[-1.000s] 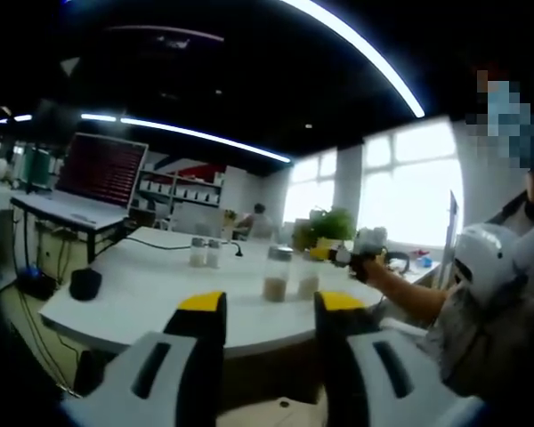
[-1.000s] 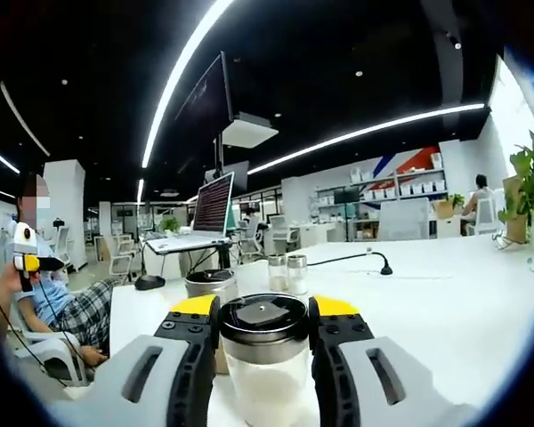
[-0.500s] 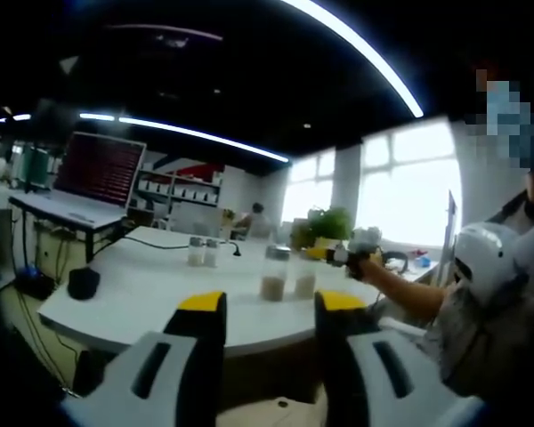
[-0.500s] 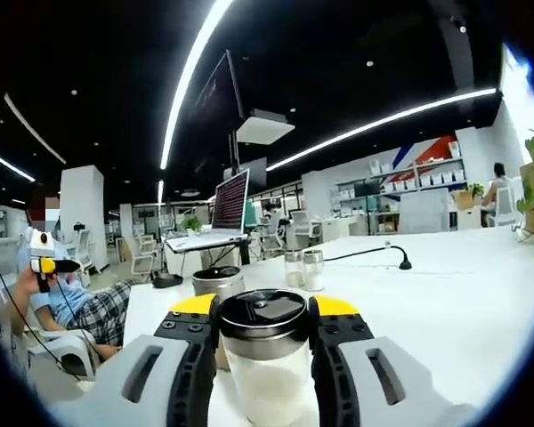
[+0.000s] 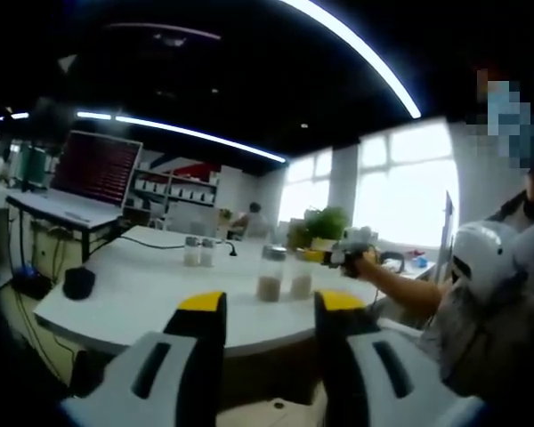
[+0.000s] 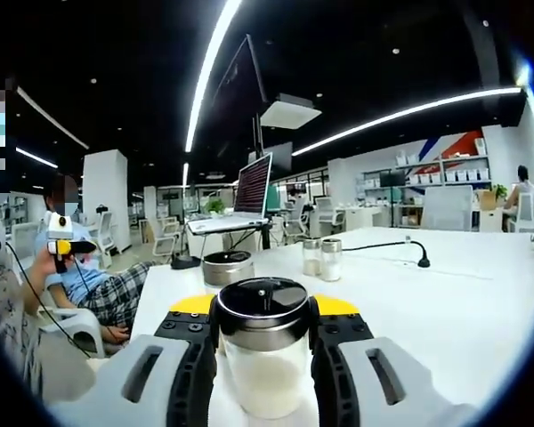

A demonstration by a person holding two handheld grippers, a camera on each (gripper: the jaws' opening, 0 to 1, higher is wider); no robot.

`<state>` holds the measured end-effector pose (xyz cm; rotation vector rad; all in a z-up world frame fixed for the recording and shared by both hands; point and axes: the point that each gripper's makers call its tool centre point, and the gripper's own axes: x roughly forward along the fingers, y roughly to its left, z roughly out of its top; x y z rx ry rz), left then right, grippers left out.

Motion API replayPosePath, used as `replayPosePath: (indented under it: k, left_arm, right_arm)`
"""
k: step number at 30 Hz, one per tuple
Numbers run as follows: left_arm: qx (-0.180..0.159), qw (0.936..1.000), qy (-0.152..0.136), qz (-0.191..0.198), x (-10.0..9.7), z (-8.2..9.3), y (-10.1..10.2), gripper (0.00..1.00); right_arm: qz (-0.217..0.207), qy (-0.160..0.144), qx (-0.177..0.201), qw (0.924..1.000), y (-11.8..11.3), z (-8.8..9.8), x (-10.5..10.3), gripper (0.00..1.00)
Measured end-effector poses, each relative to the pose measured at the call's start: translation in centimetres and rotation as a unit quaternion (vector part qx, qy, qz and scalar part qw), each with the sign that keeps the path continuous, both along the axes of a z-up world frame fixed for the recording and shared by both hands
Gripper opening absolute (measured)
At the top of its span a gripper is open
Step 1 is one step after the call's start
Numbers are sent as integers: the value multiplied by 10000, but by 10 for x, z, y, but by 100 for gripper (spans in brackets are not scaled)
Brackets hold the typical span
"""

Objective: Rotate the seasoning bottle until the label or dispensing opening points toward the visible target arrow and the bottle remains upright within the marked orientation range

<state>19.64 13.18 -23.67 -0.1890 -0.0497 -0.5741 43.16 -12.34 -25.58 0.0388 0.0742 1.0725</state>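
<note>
My right gripper (image 6: 262, 313) is shut on a glass seasoning bottle (image 6: 265, 374) with white contents and a dark metal lid (image 6: 262, 301). The bottle stands upright between the yellow-tipped jaws, at the near edge of a white table (image 6: 445, 302). In the left gripper view the same bottle (image 5: 301, 278) stands on the table (image 5: 142, 294), with the right gripper (image 5: 334, 258) at it from the right in a person's hand (image 5: 367, 264). A second bottle (image 5: 271, 275) with tan contents stands just left of it. My left gripper (image 5: 271, 307) hangs open off the table's near edge, apart from both bottles.
The second bottle's lid (image 6: 229, 266) shows just behind the held one. Two small shakers (image 6: 322, 257) and a black cable (image 6: 400, 247) lie further back. A laptop (image 6: 249, 189) stands on a far desk. A black mouse (image 5: 77, 282) lies at the table's left end.
The right gripper view has swung, with the room sliding right behind the held bottle. In the left gripper view the right gripper and its bottle have shifted slightly left. My left gripper stays put.
</note>
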Motion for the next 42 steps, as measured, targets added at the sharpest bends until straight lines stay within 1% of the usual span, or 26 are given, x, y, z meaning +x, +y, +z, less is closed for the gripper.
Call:
replayPosePath:
  k: [3, 5, 8, 9, 11, 16, 27, 33, 40, 41, 42]
  left_arm:
    - [1, 10000, 16, 12, 1, -1, 1, 41]
    - [-4, 10000, 26, 18, 1, -2, 1, 41]
    - [-4, 10000, 31, 23, 1, -2, 1, 41]
    - [-3, 10000, 32, 24, 1, -2, 1, 41]
    - [-2, 10000, 38, 29, 1, -3, 2, 41]
    - [-16, 10000, 32, 50, 1, -3, 4, 41]
    - [15, 10000, 66, 15, 0, -5, 3, 41]
    - [14, 10000, 65, -1, -1, -5, 3, 41]
    - [-7, 10000, 75, -9, -1, -5, 5, 41]
    - [-11, 10000, 79, -7, 0, -5, 5, 41]
    - [2, 10000, 79, -6, 0, -5, 6, 41]
  right_arm:
    - [105, 94, 75, 9999, 0, -2, 0, 40]
    - [151, 96, 68, 9998, 0, -2, -1, 39]
    - [332, -32, -56, 9994, 2, -3, -3, 39]
    - [447, -225, -150, 9986, 2, -4, -4, 39]
    - [493, -154, -91, 9986, 1, -5, -3, 39]
    - [650, -162, -179, 9976, 1, -5, -2, 38]
    - [1105, -118, -516, 9925, 2, -7, -3, 38]
    - [1292, -118, -427, 9906, 3, -7, -4, 38]
    - [1279, -188, -310, 9911, 5, -5, -6, 39]
    - [1329, -199, -272, 9906, 5, -5, -7, 40]
    - [1301, -97, -188, 9913, 5, -4, -7, 44]
